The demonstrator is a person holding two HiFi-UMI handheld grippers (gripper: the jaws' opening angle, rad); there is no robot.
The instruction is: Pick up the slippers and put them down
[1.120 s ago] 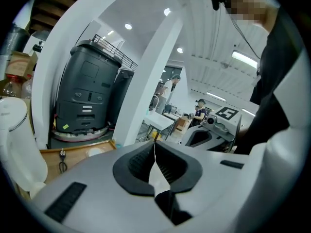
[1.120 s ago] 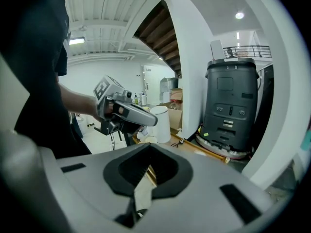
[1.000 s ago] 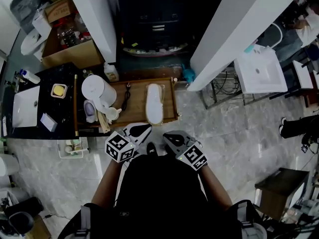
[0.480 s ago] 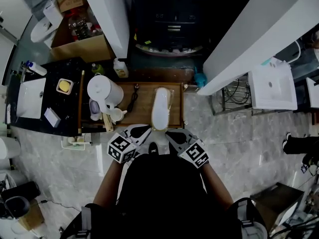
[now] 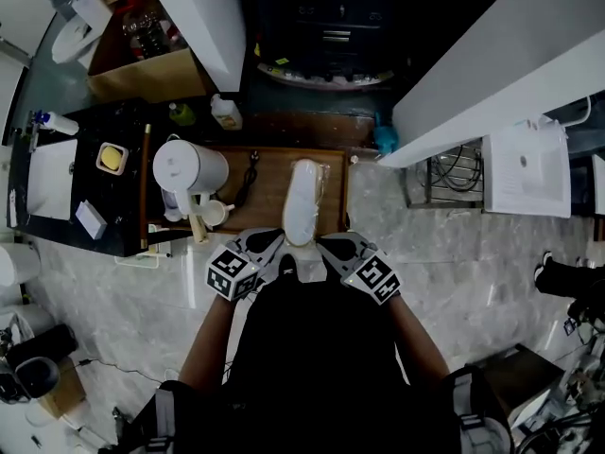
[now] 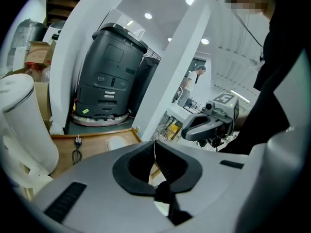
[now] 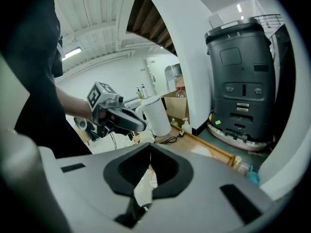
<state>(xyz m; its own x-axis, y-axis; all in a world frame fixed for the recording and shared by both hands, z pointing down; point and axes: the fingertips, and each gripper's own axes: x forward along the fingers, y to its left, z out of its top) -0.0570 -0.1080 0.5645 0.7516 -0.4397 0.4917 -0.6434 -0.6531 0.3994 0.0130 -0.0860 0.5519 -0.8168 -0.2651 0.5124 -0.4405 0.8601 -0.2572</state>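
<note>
White slipper [image 5: 301,201]: one item, lying lengthwise on the wooden surface [image 5: 269,173], its near end between your tool tips. Left tool [image 5: 267,247], right tool [image 5: 331,249]: both closed, empty. Pick-up apparently not begun; lift and set-down remain.

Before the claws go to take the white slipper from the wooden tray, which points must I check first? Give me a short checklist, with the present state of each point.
1. Left claw opened for a grasp: not ok. Its jaws are together, with nothing between them.
2. Right claw opened for a grasp: not ok. Its jaws are together and empty too.
3. White slipper free to take: ok. It lies on the wooden tray with nothing on top of it.
4. Space beside the slipper: ok. The kettle and the power cord are to its left, apart from it.
5. Second slipper found: cannot tell. Only one white shape shows.
</note>
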